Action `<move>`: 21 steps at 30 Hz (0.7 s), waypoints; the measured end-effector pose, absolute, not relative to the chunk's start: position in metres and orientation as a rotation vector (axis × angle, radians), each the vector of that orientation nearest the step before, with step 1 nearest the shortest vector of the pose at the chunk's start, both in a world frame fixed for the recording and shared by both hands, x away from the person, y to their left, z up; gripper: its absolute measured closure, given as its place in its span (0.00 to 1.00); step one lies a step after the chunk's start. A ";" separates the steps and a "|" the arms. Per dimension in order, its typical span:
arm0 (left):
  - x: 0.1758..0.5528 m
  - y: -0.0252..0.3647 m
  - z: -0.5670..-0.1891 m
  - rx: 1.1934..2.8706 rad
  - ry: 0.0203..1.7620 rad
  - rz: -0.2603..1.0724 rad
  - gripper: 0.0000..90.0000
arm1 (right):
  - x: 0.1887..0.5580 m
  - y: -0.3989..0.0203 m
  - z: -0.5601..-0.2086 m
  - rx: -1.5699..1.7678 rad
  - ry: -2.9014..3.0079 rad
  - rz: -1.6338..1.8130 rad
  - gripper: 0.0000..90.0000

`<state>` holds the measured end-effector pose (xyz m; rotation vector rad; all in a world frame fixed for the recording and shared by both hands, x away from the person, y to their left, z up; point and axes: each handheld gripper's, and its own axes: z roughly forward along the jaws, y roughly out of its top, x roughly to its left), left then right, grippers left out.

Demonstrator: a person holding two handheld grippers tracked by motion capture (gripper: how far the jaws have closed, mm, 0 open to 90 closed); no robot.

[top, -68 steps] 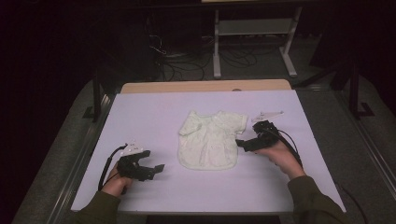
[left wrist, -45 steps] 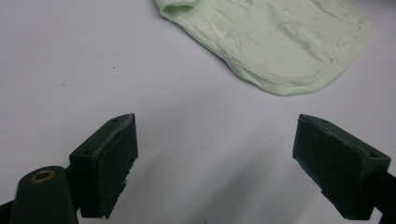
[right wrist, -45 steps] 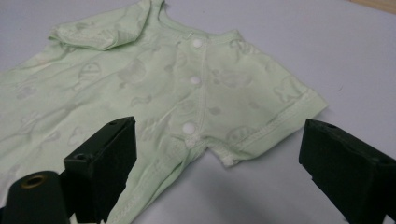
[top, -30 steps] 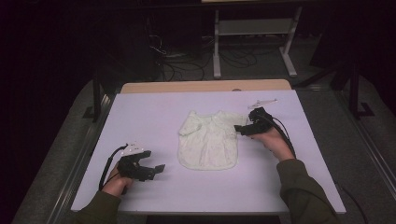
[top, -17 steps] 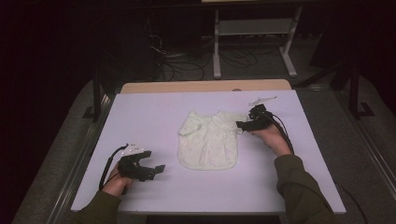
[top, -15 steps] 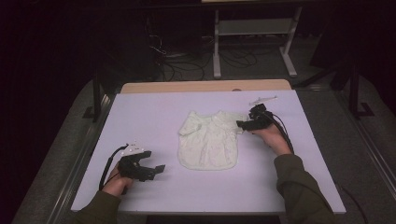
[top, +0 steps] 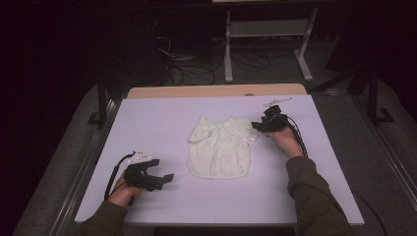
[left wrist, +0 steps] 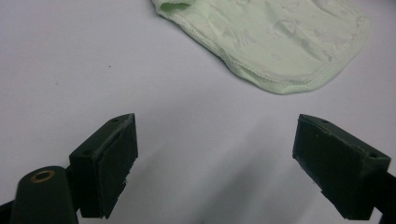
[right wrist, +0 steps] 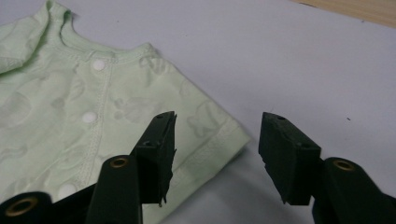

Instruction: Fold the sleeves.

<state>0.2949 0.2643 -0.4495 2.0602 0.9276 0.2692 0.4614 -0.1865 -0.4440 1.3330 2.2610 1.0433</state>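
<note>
My right gripper (right wrist: 212, 156), jaws just closing, straddles the shirt (top: 221, 150) sleeve unpinched at 3 o'clock; left gripper (left wrist: 215, 161) gapes empty.

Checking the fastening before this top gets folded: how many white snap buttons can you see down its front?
3 on the pale green baby shirt: one at the neckline, one midway down the placket, one beside the right gripper's near jaw. More may lie hidden lower down.
</note>
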 end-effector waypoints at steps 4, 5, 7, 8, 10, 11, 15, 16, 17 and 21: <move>0.295 0.264 -0.450 2.060 0.927 0.269 0.15 | 0.466 -0.186 -0.445 1.339 2.265 1.033 0.56; 0.295 0.264 -0.449 2.060 0.927 0.268 0.15 | 0.467 -0.185 -0.446 1.338 2.266 1.027 0.57; 0.295 0.264 -0.449 2.060 0.927 0.269 0.15 | 0.469 -0.185 -0.446 1.341 2.269 1.024 0.60; 0.295 0.264 -0.449 2.060 0.927 0.269 0.15 | 0.470 -0.185 -0.446 1.341 2.275 1.023 0.61; 0.295 0.264 -0.450 2.065 0.925 0.267 0.15 | 0.472 -0.184 -0.448 1.343 2.288 1.014 0.64; 0.295 0.264 -0.450 2.064 0.925 0.267 0.15 | 0.472 -0.184 -0.449 1.345 2.294 1.011 0.65; 0.295 0.264 -0.450 2.063 0.924 0.265 0.15 | 0.473 -0.185 -0.451 1.359 2.303 1.009 0.69; 0.295 0.264 -0.450 2.065 0.924 0.265 0.15 | 0.474 -0.185 -0.452 1.356 2.306 1.009 0.70; 0.295 0.264 -0.450 2.067 0.923 0.265 0.15 | 0.474 -0.186 -0.452 1.357 2.304 1.014 0.71; 0.295 0.264 -0.450 2.068 0.922 0.265 0.15 | 0.474 -0.187 -0.452 1.355 2.312 1.019 0.75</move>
